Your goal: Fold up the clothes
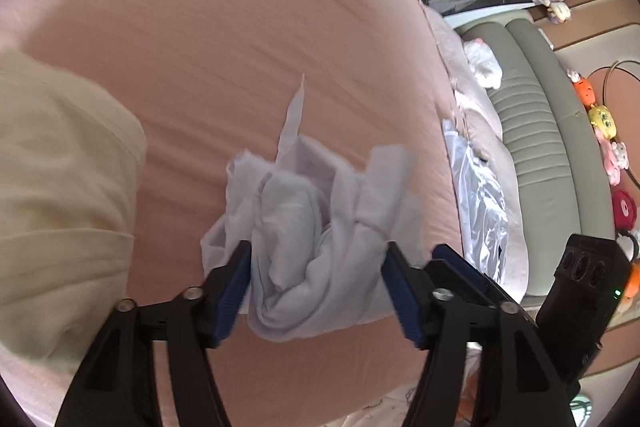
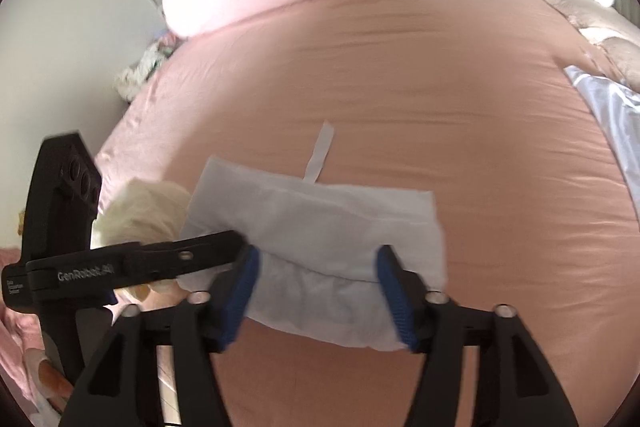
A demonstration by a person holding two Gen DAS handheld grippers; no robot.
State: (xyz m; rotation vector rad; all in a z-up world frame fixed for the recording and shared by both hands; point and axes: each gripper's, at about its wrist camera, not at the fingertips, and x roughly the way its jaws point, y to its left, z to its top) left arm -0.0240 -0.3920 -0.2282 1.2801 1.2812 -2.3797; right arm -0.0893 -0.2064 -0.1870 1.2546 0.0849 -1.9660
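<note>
Lying bunched on the pink bed sheet (image 2: 400, 75), the white garment (image 2: 320, 227) sits between the parted jaws of both grippers, seemingly released, so square its edges before pressing flat.

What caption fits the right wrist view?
Right gripper open around a folded white garment on a pink bed sheet.
</note>
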